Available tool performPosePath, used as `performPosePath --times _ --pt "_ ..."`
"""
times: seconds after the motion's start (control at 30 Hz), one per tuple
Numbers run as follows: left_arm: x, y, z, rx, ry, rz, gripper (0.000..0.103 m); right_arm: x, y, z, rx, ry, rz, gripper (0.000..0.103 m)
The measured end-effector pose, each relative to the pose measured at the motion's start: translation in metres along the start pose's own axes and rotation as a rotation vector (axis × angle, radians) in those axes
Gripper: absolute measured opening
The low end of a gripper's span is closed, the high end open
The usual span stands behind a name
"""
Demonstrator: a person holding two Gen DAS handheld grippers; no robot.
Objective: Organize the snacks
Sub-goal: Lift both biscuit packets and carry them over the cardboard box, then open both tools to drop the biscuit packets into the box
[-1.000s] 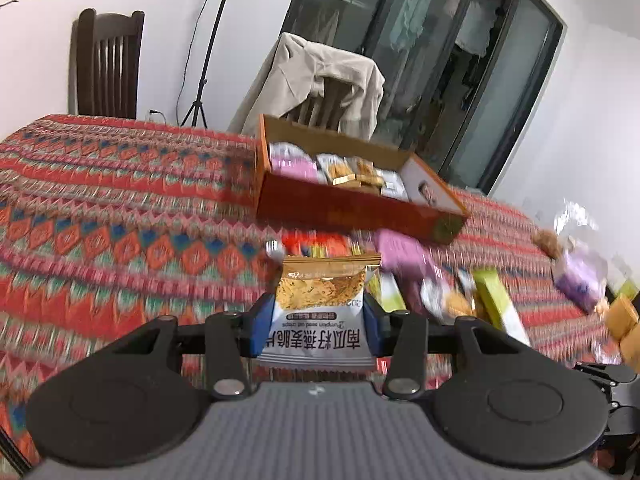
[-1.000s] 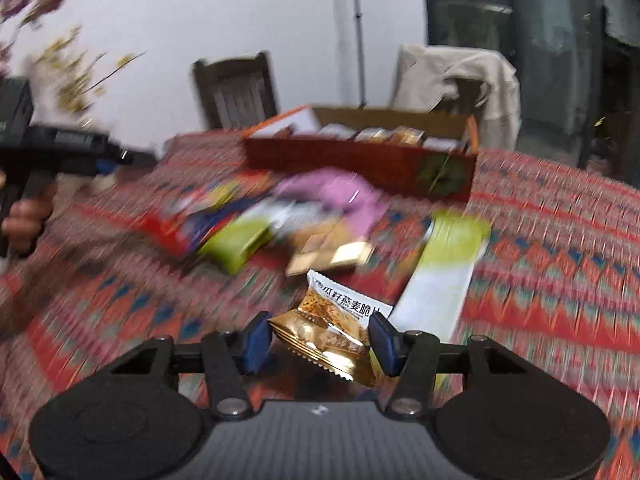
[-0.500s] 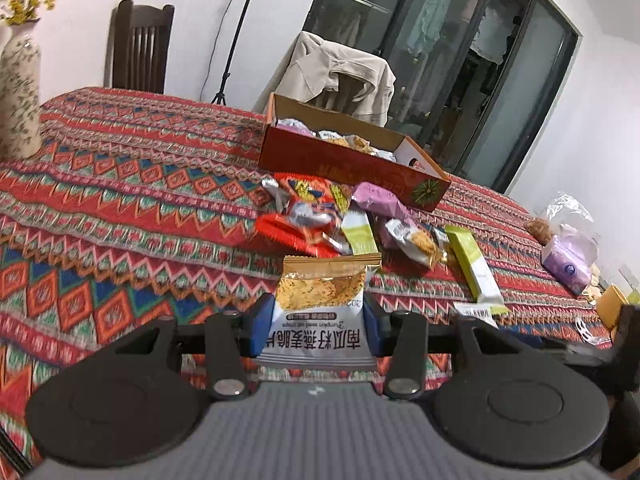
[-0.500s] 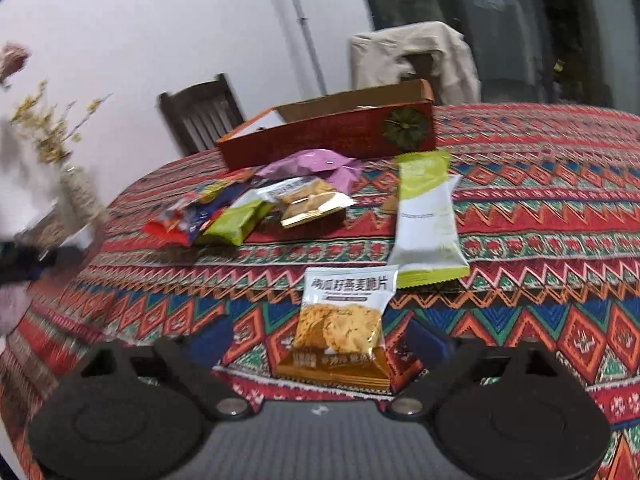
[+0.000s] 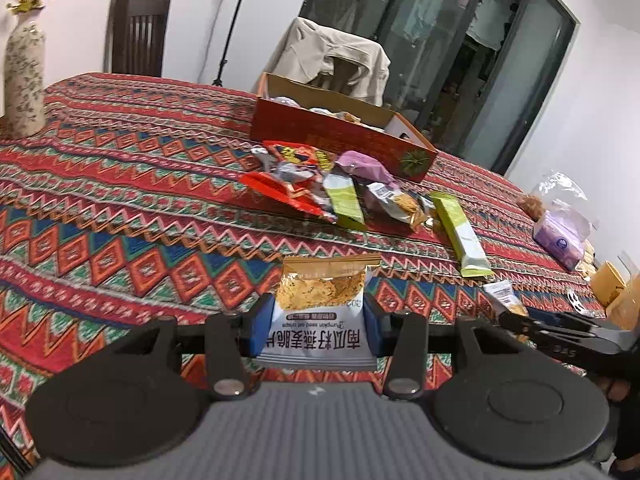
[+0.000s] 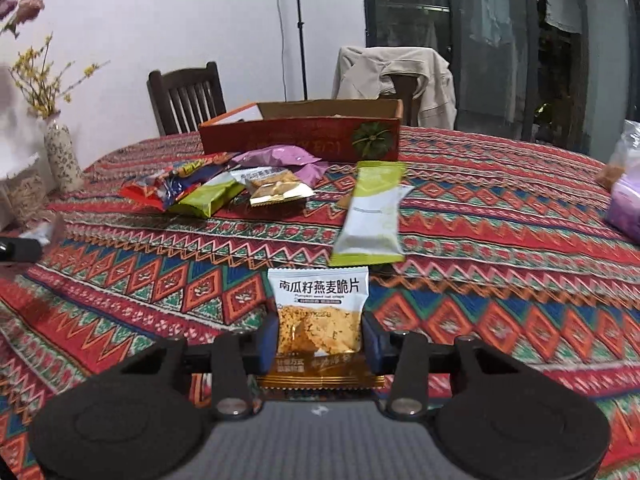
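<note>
My left gripper is shut on a white and gold oat-crisp packet, held above the patterned tablecloth. My right gripper is shut on a matching oat-crisp packet, also near the table's front. A red cardboard snack box stands at the far side and holds several packets; it also shows in the right wrist view. A pile of loose snack packets lies in front of the box. A long green and white packet lies apart to the right of the pile.
A patterned vase with yellow flowers stands at the table's left edge. Plastic bags and a purple tissue pack lie at the right edge. Two chairs stand behind the table, one draped with a beige jacket.
Both grippers have pulled back from the box toward the table's front. The right gripper opened half a second ago and is shut again on its packet, now held flat and upright.
</note>
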State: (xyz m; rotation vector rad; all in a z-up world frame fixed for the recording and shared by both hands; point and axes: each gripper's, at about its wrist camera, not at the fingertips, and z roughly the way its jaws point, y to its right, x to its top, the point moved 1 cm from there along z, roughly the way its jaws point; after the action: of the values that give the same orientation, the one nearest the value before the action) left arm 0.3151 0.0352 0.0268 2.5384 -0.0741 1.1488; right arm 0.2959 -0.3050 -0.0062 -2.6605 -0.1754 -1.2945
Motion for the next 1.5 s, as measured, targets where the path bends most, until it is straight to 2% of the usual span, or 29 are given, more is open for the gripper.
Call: performPosePath --times 0.13,0.23,0.33,0.43,0.53,0.6,0.7,0.8,0.9,1.03,1.1,1.2,1.23,1.27,1.37,1.5 --pt "0.019 0.011 0.013 -0.011 0.017 0.054 0.046 0.009 0.006 -0.016 0.005 0.037 0.003 0.041" --pt "0.051 0.018 0.030 0.004 0.040 0.127 0.046 0.025 0.013 -0.016 0.045 0.069 0.012 0.041" --pt "0.097 0.024 0.047 -0.003 0.080 0.192 0.046 0.054 0.024 -0.001 0.094 0.079 0.024 0.041" --pt "0.148 0.032 0.073 -0.021 0.121 0.243 0.046 0.100 0.031 0.016 0.137 0.121 -0.012 0.041" --pt "0.200 0.035 0.120 -0.016 0.109 0.244 0.047 0.159 0.040 0.050 0.185 0.146 -0.027 0.042" --pt "0.227 0.035 0.157 0.015 0.094 0.225 0.047 0.198 0.049 0.087 0.208 0.131 -0.018 0.042" --pt "0.252 0.029 0.214 0.060 0.042 0.190 0.047 0.247 0.051 0.160 0.256 0.036 0.041 0.042" --pt "0.259 0.016 0.258 0.128 0.001 0.173 0.047 0.275 0.042 0.224 0.216 -0.031 0.061 0.042" --pt "0.254 0.003 0.286 0.173 -0.035 0.165 0.047 0.285 0.027 0.280 0.192 -0.102 0.076 0.042" --pt "0.245 -0.014 0.301 0.202 -0.039 0.175 0.049 0.288 0.004 0.338 0.175 -0.172 0.069 0.042" --pt "0.244 -0.020 0.302 0.156 -0.033 0.170 0.054 0.285 -0.008 0.355 0.167 -0.187 0.047 0.043" --pt "0.242 -0.025 0.291 0.110 -0.015 0.165 0.059 0.281 -0.017 0.371 0.252 -0.225 0.083 0.053" --pt "0.242 -0.025 0.286 0.105 -0.004 0.166 0.065 0.279 -0.018 0.372 0.280 -0.236 0.090 0.060" --pt "0.243 -0.026 0.282 0.099 0.005 0.168 0.067 0.277 -0.019 0.370 0.296 -0.236 0.097 0.062" --pt "0.246 -0.028 0.268 0.088 0.019 0.181 0.067 0.278 -0.018 0.362 0.303 -0.232 0.113 0.064" --pt "0.255 -0.022 0.246 0.111 0.041 0.206 0.067 0.288 -0.013 0.338 0.287 -0.202 0.078 0.064"
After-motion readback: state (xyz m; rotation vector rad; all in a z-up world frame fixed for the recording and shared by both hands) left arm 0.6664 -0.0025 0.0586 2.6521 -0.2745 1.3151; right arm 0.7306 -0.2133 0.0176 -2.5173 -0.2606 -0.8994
